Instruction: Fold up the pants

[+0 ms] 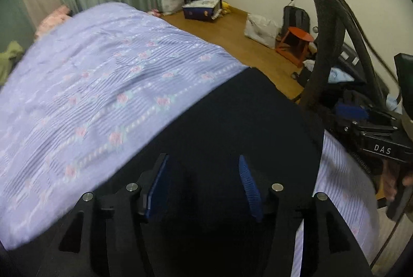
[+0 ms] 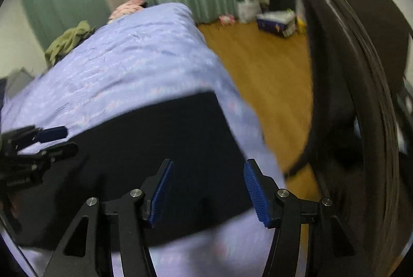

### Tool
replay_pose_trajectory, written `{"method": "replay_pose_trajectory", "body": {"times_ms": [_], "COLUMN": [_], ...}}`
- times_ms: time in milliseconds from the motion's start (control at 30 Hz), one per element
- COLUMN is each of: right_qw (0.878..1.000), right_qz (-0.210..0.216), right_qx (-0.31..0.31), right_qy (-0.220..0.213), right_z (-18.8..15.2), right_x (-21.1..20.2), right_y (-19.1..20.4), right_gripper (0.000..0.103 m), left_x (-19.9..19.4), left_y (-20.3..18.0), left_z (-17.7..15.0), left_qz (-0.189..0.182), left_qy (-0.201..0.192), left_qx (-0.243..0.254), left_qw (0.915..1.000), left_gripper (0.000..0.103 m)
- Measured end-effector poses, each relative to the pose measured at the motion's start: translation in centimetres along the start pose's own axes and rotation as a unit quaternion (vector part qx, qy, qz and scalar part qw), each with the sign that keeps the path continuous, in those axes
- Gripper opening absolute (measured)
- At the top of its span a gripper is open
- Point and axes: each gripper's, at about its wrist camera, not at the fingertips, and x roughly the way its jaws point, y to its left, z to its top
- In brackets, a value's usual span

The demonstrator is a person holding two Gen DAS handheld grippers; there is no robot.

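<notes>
Dark navy pants [image 1: 232, 122] lie flat as a compact block near the corner of a bed with a lilac flowered cover [image 1: 90, 70]. They also show in the right wrist view [image 2: 160, 148]. My left gripper [image 1: 204, 168] is open and empty just above the pants. My right gripper [image 2: 207, 176] is open and empty above their right part. The left gripper shows at the left edge of the right wrist view [image 2: 59, 140], its jaws apart. The right gripper's body [image 1: 382, 145] shows at the right of the left wrist view.
A black office chair [image 2: 348, 70] stands close to the bed's right side. The wooden floor [image 1: 245, 39] holds bags, a box [image 1: 202, 9] and an orange stool [image 1: 296, 43]. Green clothing [image 2: 69, 40] and a pink item [image 2: 126, 7] lie at the bed's far end by green curtains.
</notes>
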Motion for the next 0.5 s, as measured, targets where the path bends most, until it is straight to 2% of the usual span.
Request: {"method": "replay_pose_trajectory", "body": {"times_ms": [67,167,300,500], "right_qw": [0.999,0.995,0.991,0.982], "right_qz": [0.009,0.024,0.038,0.064], "right_qx": [0.038,0.09,0.128,0.173], "right_qy": [0.012,0.031,0.03,0.044], "right_z": [-1.9,-4.2,-4.5,-4.2], "right_x": [-0.2,0.8,2.9,7.0], "right_y": [-0.6,-1.7,-2.7,-4.7], "right_gripper": [0.058,0.058,0.058,0.058], "left_x": [-0.7,-1.0,-0.4,1.2], "left_y": [-1.4,-3.8,-5.6,-5.2], "left_z": [-1.3,-3.6,-5.1,-4.9], "left_qz": [0.012,0.007,0.017,0.032], "left_qy": [-0.001,0.009,0.021,0.024], "left_qx": [0.001,0.008,0.024,-0.012], "left_qw": [0.9999,0.9999,0.9993,0.9991], "left_gripper": [0.054,0.055,0.055,0.055]}}
